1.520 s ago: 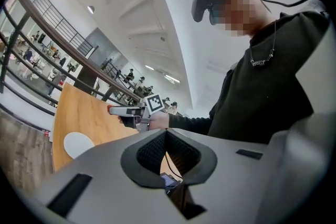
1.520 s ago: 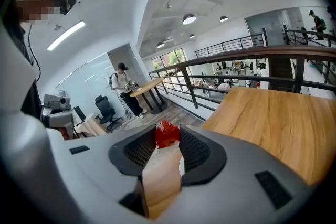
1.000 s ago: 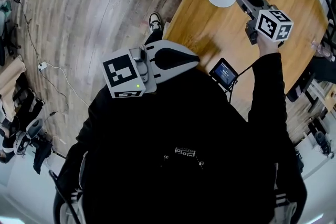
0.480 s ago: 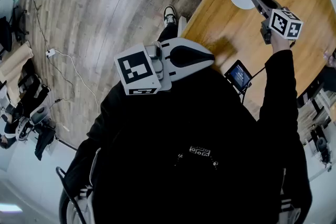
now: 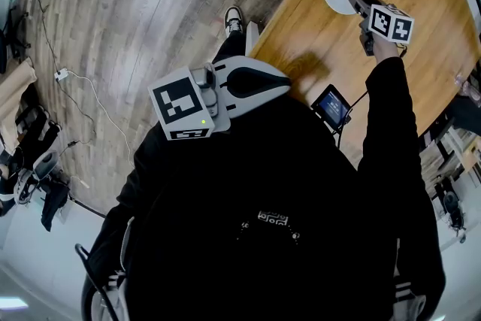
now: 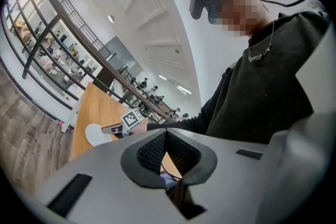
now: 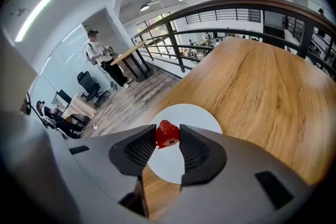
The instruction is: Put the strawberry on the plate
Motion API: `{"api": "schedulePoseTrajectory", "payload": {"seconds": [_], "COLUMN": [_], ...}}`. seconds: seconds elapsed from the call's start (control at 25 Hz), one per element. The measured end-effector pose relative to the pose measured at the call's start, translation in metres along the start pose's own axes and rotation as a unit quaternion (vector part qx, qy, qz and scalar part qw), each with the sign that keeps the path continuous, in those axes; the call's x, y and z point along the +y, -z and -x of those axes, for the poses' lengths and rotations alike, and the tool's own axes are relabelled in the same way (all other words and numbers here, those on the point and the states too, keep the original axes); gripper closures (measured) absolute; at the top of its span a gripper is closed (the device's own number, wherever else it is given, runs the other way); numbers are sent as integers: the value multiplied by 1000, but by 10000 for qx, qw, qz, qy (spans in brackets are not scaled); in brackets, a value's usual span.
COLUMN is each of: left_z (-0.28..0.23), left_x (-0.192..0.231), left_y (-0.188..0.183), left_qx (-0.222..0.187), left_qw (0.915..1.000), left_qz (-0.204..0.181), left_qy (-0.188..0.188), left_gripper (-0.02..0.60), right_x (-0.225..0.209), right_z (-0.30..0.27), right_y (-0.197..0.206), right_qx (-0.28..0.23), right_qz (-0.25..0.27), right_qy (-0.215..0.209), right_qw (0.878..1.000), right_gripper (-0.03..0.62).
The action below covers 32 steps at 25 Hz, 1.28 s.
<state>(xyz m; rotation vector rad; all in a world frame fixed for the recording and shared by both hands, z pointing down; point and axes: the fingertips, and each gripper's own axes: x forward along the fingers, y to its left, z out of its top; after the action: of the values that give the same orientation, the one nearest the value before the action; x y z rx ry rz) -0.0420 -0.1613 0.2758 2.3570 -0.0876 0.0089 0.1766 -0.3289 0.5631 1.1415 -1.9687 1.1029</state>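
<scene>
Red strawberry (image 7: 167,135): clamped between the right gripper's (image 7: 167,130) 2 jaws, seen against the plate's near-left part.
White plate (image 7: 202,112): on the wooden table (image 7: 257,86), far right of the person.
Left gripper (image 6: 166,132): jaws closed together, empty, near the person's chest.

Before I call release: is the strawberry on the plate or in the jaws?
In the jaws: the right gripper pinches the strawberry over the white plate; whether it touches the plate, cannot tell.
</scene>
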Motion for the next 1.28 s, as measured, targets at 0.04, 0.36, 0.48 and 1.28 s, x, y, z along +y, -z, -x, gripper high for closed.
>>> {"api": "schedulePoseTrajectory", "payload": {"seconds": [0.04, 0.36, 0.48, 1.28], "left_z": [1, 7, 11, 14], "left_x": [0, 1, 4, 10], "left_y": [1, 8, 13, 7], "left_qx": [-5, 112, 145, 115], "left_qw": [10000, 9998, 9995, 9997], "left_qz": [11, -10, -36, 171], "left_qy": [-4, -164, -266, -113], "left_gripper": [581, 581, 581, 581], "right_x": [-5, -29, -34, -22], "right_z": [-3, -11, -16, -26], "right_y": [3, 10, 15, 11], "right_qx": [46, 319, 373, 221], "right_qz": [2, 90, 157, 384], "right_qy": [73, 705, 883, 873], "right_qw": [10000, 9970, 9953, 9952], "right_gripper": [448, 448, 448, 375]}}
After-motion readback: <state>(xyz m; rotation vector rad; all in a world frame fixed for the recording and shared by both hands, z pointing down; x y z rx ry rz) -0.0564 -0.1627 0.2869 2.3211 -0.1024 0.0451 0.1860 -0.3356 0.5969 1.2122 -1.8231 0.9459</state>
